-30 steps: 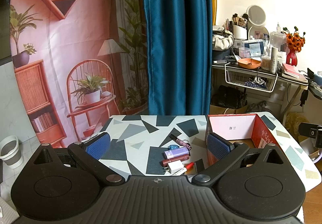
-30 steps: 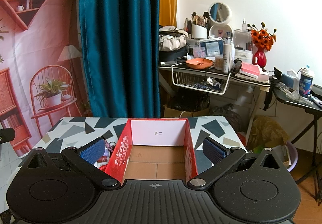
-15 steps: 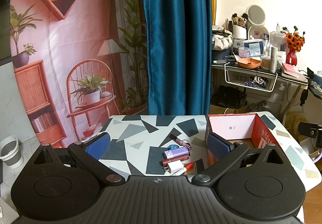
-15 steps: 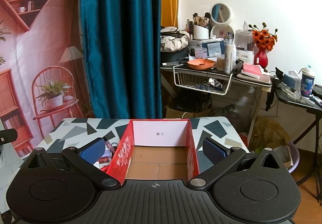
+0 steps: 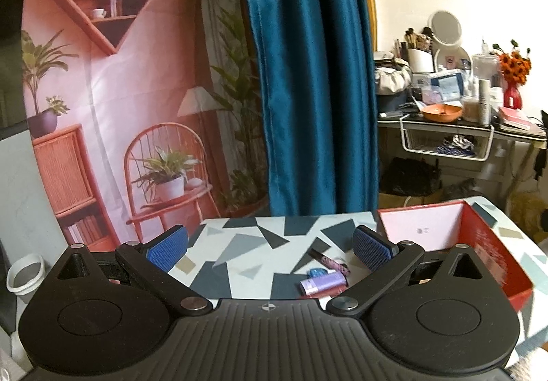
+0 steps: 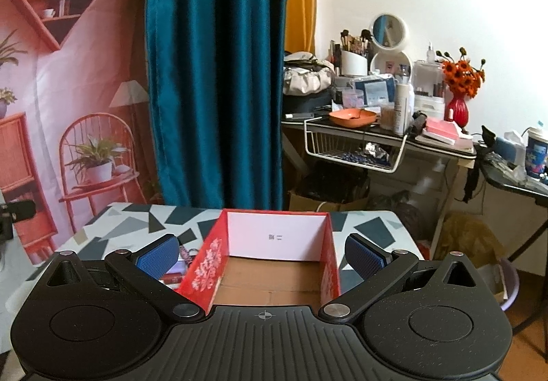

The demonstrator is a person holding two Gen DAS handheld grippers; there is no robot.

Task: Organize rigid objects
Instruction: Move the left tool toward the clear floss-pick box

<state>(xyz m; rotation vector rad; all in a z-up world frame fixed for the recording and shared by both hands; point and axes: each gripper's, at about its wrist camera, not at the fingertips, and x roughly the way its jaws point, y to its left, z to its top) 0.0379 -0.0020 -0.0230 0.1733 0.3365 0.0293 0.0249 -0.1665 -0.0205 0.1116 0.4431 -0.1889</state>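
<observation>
A home room: cluttered vanity table (image 6: 376,131), teal curtain (image 6: 215,73), printed backdrop (image 6: 68,73).

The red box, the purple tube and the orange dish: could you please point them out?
red box (image 6: 209,266): right wrist view, patterned left wall.
purple tube (image 5: 322,282): left wrist view, mid-body.
orange dish (image 6: 352,116): right wrist view, near rim.

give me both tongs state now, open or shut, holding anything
Left tongs: open, holding nothing, above the small cosmetic tubes.
Right tongs: open, holding nothing, over the red cardboard box.
</observation>
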